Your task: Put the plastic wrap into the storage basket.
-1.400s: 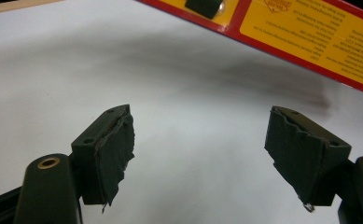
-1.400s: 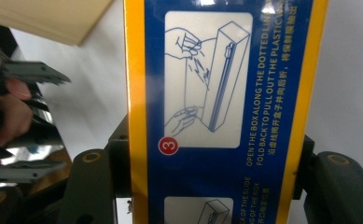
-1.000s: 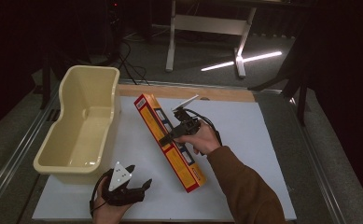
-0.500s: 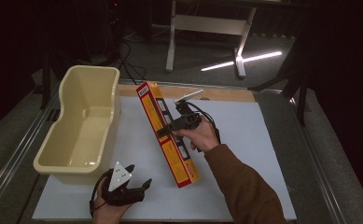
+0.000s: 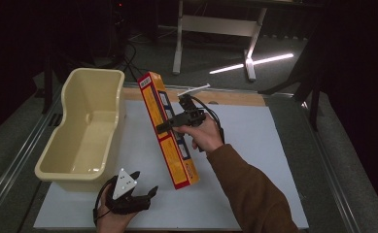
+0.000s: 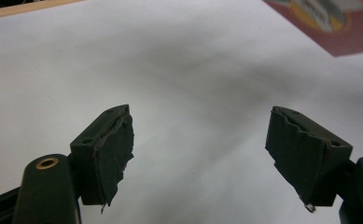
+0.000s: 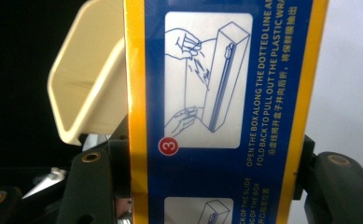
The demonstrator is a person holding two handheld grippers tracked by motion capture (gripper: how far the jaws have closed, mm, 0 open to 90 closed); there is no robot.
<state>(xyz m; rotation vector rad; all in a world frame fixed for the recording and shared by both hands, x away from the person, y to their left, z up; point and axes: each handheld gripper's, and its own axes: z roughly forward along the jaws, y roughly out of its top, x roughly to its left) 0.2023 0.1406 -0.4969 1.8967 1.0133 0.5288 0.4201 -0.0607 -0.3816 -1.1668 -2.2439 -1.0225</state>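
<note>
High view: right gripper (image 5: 164, 127) pinches a long yellow-and-red box (image 5: 168, 131) held tilted over the white desk (image 5: 274, 160), beside the cream tub (image 5: 82, 131) at the left edge; left gripper (image 5: 145, 194) rests near the front edge. Left gripper view: jaws spread, box corner cut off top right. Right gripper view: jaws clamp the box's blue instruction panel (image 7: 216, 93); the text is partly cut off.

High view looked forward and down over the white table (image 5: 254, 145), left gripper view sat low over that same surface, right gripper view pressed close against the plastic-wrap box (image 7: 226, 116), cream tub (image 7: 86, 93) shared behind.
</note>
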